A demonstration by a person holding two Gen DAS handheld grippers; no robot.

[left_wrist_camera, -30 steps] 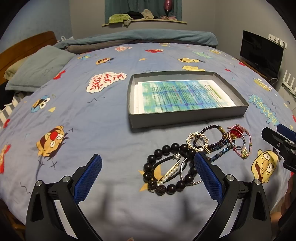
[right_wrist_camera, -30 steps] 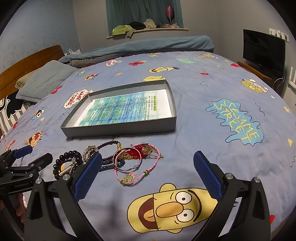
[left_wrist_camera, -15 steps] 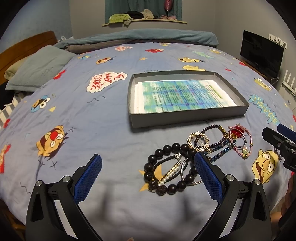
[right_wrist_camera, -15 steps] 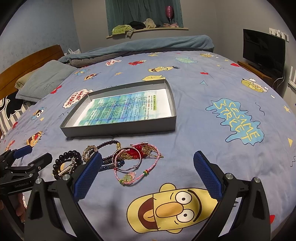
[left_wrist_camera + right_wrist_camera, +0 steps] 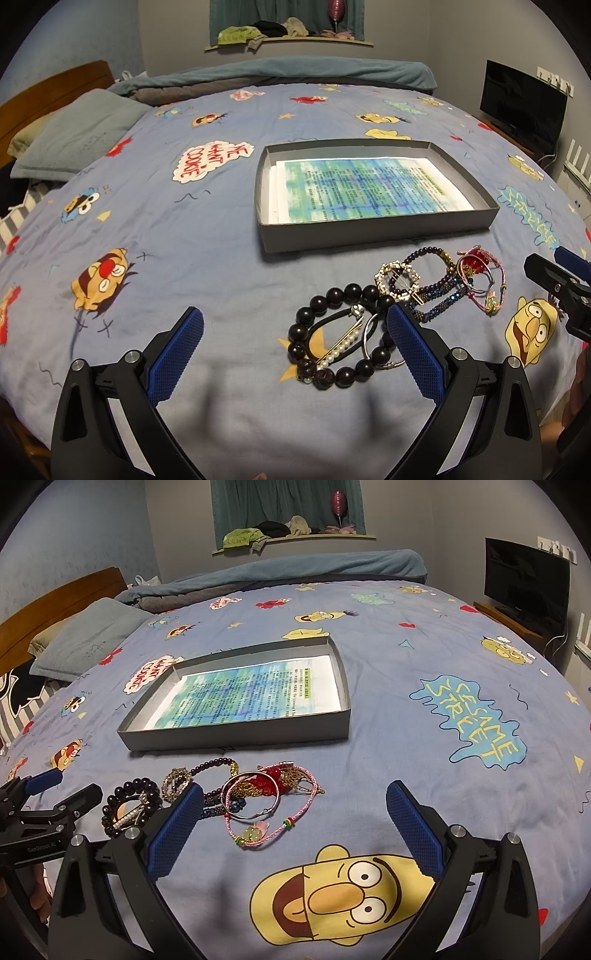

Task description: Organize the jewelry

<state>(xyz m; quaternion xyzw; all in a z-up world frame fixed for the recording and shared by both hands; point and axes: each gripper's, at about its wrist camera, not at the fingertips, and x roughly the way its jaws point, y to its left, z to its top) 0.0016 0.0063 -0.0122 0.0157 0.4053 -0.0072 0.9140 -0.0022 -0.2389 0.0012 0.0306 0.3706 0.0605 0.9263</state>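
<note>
Here, both grippers hover low over the bedspread (image 5: 192,229).
Left gripper (image 5: 295,354): fingers spread wide, holding nothing; its right blue pad (image 5: 415,354) overlaps the black bead bracelet (image 5: 334,295), contact uncertain.
Right gripper (image 5: 295,829): fingers likewise wide apart and empty; its left pad (image 5: 173,832) stands in front of the jewelry heap.
Jewelry: clustered on the bedspread just in front of the grey tray (image 5: 369,236), along its near wall, none inside.
Tray: one, shallow, lined with a blue-green printed sheet (image 5: 365,188); text too small to read.
Count: one black bead bracelet, one pearl clip (image 5: 341,347) lying inside it, one gold ring brooch (image 5: 397,280), one silver bangle (image 5: 251,797), one pink cord bracelet (image 5: 273,827).
Hard to make out: the dark beaded strands (image 5: 436,291) and red beads (image 5: 267,781) tangle together, so their number is unclear.
Cut off: each gripper shows only partly at the edge of the other's view.
</note>
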